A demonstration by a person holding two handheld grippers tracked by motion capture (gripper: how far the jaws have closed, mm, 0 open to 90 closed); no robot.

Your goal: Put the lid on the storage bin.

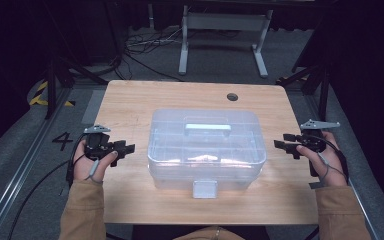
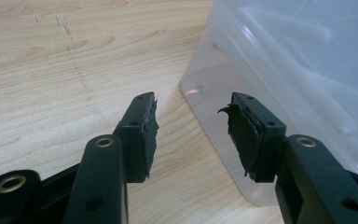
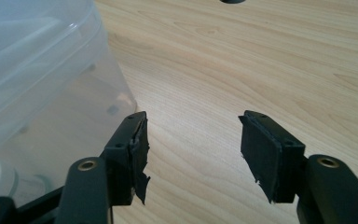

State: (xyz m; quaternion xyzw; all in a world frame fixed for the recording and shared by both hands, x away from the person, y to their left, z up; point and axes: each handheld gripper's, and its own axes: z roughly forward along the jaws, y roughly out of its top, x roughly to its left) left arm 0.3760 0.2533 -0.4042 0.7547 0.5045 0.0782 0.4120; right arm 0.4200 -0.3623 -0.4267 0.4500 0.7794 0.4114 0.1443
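Observation:
A clear plastic storage box (image 1: 206, 150) with a lid, a top handle (image 1: 207, 129) and a front latch (image 1: 204, 189) stands in the middle of the wooden table (image 1: 130, 105). My left gripper (image 1: 128, 148) hovers just left of the box, open, with nothing between its pads. In the left gripper view the box's corner (image 2: 279, 93) lies ahead of the left gripper (image 2: 191, 135), to the right. My right gripper (image 1: 280, 143) sits just right of the box, open and empty. In the right gripper view the box wall (image 3: 42, 93) is at the left of the right gripper (image 3: 193, 154).
A round cable hole (image 1: 232, 96) is in the table's far edge, also seen as a cable hole (image 3: 233, 1) at the top of the right gripper view. Behind the table stand a white desk frame (image 1: 225, 30) and floor cables (image 1: 145, 45). Faint shapes lie inside the box.

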